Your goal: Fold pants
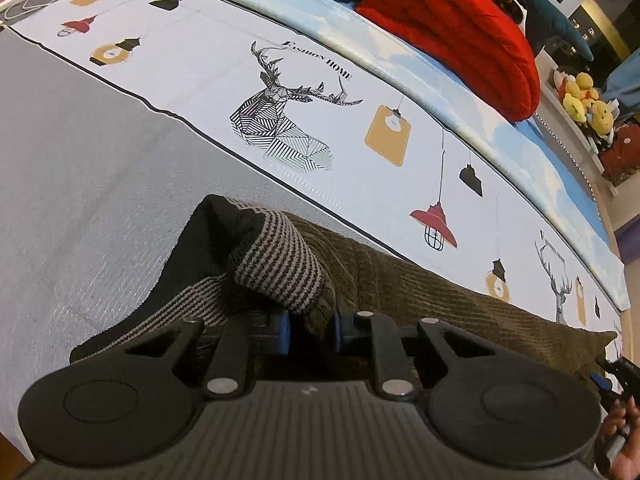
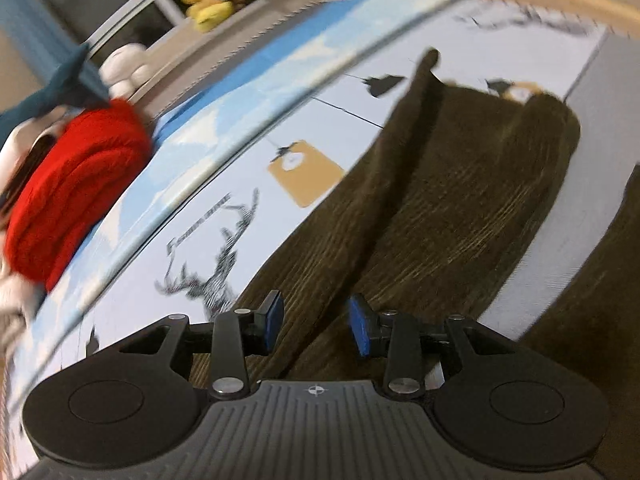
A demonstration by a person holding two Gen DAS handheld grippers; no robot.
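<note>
Two tools in view. Left tool (image 1: 311,330): blue pads clamped on the striped waistband of the pants (image 1: 400,280), fabric bunched up between them. Right tool (image 2: 316,326): pads apart, nothing pinched, a fold of the brown corduroy lying beneath the gap. Pants spread on the bed (image 1: 80,160), legs running toward 1 o'clock in the right view. Red blanket (image 1: 452,28) at 1 o'clock beyond, left view.

Two wrist views, close, angled down, sharing pants (image 1: 420,280), bedsheet (image 2: 132,240)
</note>
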